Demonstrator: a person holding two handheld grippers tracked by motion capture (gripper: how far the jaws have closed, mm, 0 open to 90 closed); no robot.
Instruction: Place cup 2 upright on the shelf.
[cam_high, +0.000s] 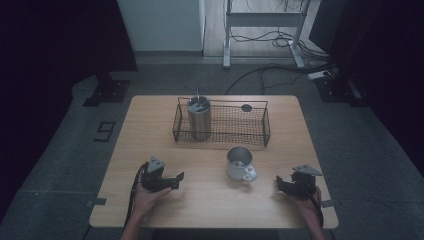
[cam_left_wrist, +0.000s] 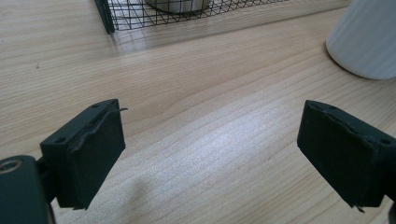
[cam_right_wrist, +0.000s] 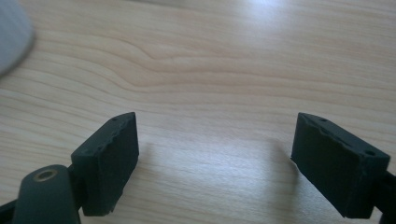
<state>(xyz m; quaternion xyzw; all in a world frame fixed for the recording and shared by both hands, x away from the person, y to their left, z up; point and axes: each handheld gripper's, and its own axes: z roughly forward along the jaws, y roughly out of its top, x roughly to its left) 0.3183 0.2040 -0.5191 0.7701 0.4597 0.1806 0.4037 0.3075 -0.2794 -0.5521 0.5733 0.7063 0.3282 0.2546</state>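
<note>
High view: left gripper (cam_high: 176, 180) and right gripper (cam_high: 281, 184) low on the table (cam_high: 150, 130), white mug (cam_high: 240, 163) between them, steel tumbler (cam_high: 199, 118) in the wire basket (cam_high: 260, 127) behind.
Left gripper view: jaws apart, empty; mug (cam_left_wrist: 369, 39) upper right.
Right gripper view: jaws apart over bare wood.

In the left gripper view, the white mug (cam_left_wrist: 369, 39) is cut off at the right edge; the wire basket (cam_left_wrist: 154, 14) and steel canister (cam_left_wrist: 175, 4) inside it — cropped at the top.
</note>
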